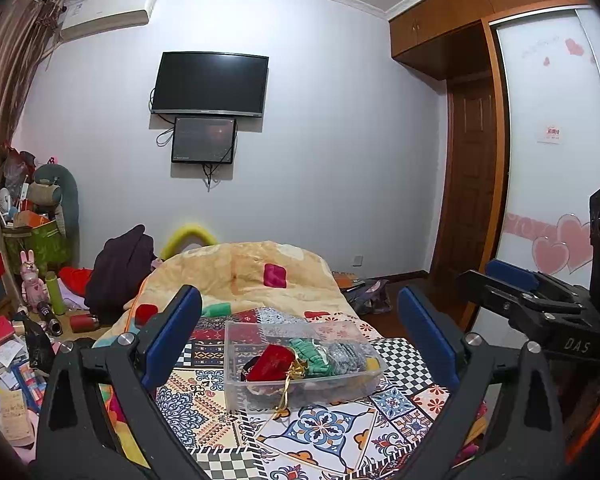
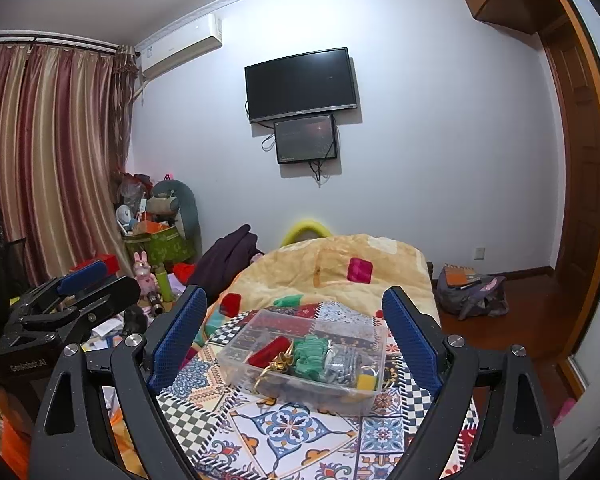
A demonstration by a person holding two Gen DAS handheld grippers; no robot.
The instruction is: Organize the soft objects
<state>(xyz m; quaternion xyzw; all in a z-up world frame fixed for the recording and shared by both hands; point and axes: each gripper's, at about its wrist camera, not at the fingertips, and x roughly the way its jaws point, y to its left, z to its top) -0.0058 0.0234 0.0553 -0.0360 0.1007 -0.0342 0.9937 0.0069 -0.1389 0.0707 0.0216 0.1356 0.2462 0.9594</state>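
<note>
Clear plastic bin [image 1: 304,364] sits on the patterned bed cover [image 1: 324,436], right ahead of the left tool [image 1: 300,336] and beyond its blue pads, nothing between them, jaws spread wide. Inside lie a red pouch [image 1: 270,364], green cloth [image 1: 312,356] and grey cloth [image 1: 346,356]; the right tool [image 2: 294,332] gapes too, bin just ahead

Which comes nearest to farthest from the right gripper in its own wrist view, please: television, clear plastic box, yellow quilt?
1. Clear plastic box, just ahead of the right gripper.
2. Yellow quilt, bunched behind it.
3. Television, on the far wall.
</note>
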